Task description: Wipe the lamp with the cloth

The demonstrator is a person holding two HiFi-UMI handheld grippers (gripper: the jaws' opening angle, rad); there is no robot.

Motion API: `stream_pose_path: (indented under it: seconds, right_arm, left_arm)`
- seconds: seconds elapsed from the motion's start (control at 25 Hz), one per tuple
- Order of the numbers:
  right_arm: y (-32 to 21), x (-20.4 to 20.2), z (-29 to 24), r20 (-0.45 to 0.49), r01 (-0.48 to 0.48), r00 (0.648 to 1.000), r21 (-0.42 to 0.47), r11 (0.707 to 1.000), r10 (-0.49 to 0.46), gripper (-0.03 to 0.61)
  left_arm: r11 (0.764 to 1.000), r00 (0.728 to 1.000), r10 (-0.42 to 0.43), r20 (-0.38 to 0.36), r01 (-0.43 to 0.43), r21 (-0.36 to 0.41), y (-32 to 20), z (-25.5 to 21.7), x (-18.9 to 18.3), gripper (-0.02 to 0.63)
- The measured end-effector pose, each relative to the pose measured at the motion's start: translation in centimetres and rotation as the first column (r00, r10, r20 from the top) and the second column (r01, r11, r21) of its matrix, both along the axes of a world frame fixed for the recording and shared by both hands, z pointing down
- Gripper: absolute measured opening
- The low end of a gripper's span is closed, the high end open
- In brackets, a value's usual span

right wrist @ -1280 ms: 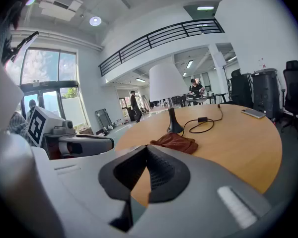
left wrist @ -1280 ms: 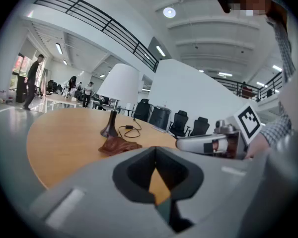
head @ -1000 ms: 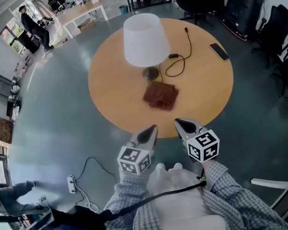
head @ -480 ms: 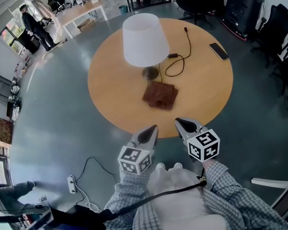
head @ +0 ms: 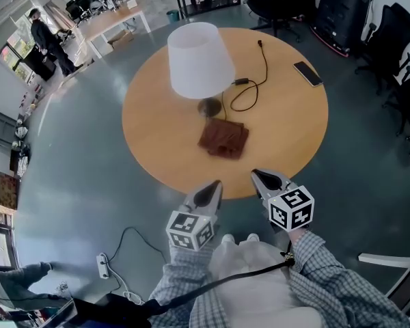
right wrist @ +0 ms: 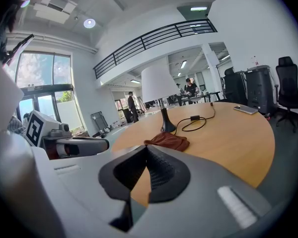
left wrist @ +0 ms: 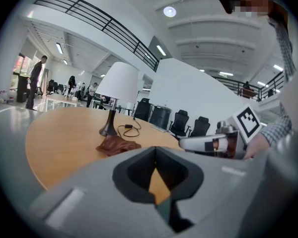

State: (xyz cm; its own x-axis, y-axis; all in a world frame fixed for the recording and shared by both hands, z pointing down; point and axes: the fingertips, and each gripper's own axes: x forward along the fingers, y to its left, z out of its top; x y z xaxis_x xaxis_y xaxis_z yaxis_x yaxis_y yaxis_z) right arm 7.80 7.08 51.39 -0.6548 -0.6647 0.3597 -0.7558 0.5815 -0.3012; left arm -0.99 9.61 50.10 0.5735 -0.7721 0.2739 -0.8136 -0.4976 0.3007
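You can read no words, numbers or brands anywhere here. The only print is the black-and-white square markers on the cubes of your left gripper [head: 216,184] and right gripper [head: 256,175], near six o'clock.

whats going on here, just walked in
A person stands at a round table with a tool in each hand. The left tool and the right tool are both shut and empty, near the table's edge. The brown cloth lies untouched by the base of the lamp, so wiping hasn't begun.
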Motion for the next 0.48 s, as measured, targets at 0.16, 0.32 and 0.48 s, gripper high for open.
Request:
stream_pose_path:
  seconds: [0.16,0.32,0.48]
  right_arm:
    - [-0.2,1.0,-0.3,0.002,-0.006,1.000,0.003,1.000,0.006,0.005]
    - [-0.3,2.5,-0.6,0.008,-0.004,1.000,0.010,1.000,0.004,0.005]
    - [-0.4,4.5,-0.9,0.016,-0.017,1.000,0.012,1.000,0.017,0.005]
  left_arm:
    - [1.000,1.000,-0.021,0.001,0.021,0.009,-0.4,-0.5,0.1,0.004]
    - [0.998,0.998,-0.062,0.005,0.061,0.022,-0.4,-1.0,0.1,0.003]
    - [0.994,0.994,-0.108,0.010,0.107,0.029,-0.5,-1.4,-0.2,0.004]
